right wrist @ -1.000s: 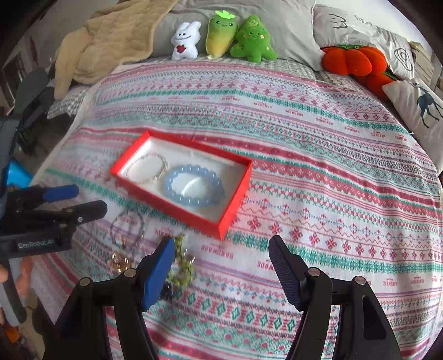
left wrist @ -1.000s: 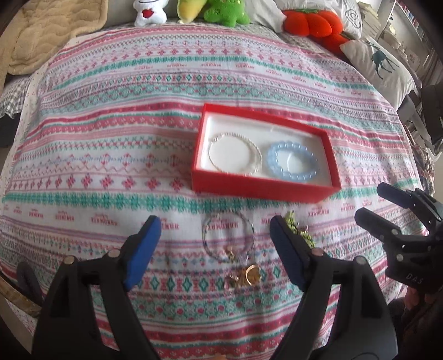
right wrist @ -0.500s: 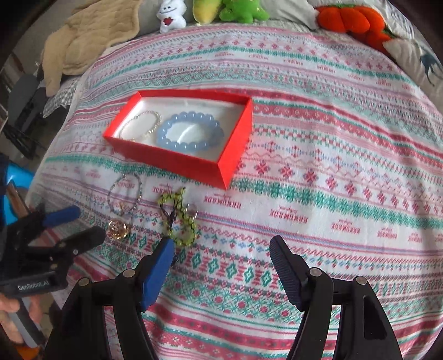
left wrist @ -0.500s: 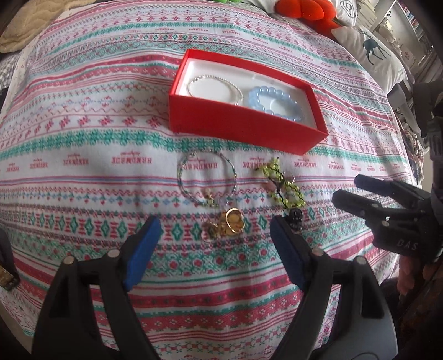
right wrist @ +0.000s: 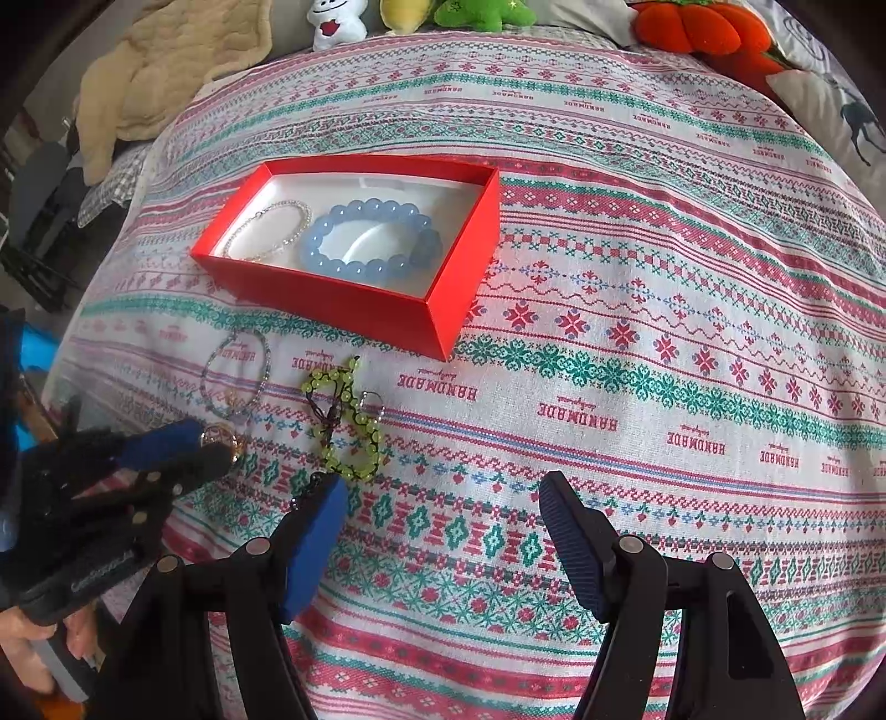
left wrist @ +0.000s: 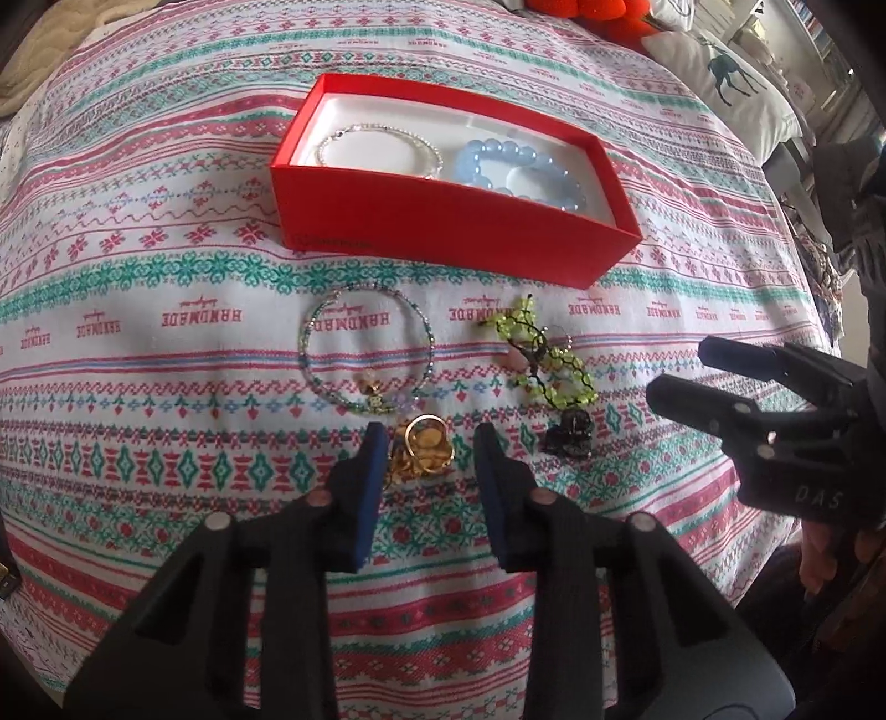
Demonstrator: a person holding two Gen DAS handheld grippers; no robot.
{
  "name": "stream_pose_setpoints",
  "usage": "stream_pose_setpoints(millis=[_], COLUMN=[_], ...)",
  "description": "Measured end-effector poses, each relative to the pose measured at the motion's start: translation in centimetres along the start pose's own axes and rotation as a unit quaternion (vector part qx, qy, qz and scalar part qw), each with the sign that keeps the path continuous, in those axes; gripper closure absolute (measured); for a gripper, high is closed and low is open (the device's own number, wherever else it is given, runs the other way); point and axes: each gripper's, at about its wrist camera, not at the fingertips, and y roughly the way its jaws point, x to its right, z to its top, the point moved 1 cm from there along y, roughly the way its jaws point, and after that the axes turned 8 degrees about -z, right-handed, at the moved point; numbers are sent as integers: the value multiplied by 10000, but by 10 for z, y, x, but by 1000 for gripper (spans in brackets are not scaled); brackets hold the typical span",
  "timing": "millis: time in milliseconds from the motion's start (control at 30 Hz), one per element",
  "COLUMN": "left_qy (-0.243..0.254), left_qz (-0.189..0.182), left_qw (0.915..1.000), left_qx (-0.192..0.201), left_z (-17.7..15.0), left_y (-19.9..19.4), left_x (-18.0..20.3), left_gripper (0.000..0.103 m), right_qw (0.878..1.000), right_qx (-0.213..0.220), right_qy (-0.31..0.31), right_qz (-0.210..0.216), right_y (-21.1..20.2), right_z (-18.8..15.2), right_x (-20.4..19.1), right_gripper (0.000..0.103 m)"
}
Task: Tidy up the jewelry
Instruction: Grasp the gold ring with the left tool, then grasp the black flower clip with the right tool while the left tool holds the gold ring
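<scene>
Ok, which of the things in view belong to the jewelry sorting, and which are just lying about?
Part of the job:
red box
silver bracelet and blue bead bracelet, both in it
thin beaded bracelet, green bead bracelet and gold piece on the bedspread
left gripper, jaws either side of the gold piece

Just lying about:
plush toys
beige blanket
deer pillow

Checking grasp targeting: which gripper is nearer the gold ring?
Left. The left gripper straddles the gold ring; the right gripper hovers open beside the green bead bracelet.
</scene>
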Motion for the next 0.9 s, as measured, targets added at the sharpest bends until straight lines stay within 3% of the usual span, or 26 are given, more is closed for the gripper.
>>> stream_pose_setpoints(millis=[167,300,400,667,900], left_qy=[16,20,67,158,111], left_qz=[112,183,193,220,212], left_qw=[9999,9998,9998,9995,9992], left_qx=[-25,-80,-25,154,310], left_z=[4,4,6,5,5], left_y=[7,10,10,-8,-23], left_x=[1,1,4,2,-5], left_gripper=[72,88,90,91,91], right_qw=[10000,10000,9999,9998,9989], right_qx=[-20,-30,-48,-116,-245], right_qy=[-28,-47,-99,-115,-83], right_qz=[-8,-3,-11,64,384], right_y=[2,3,5,9,13], right_z=[0,0,0,2,3], right_x=[0,-3,-6,-12,-20], right_gripper=[30,30,30,30,30])
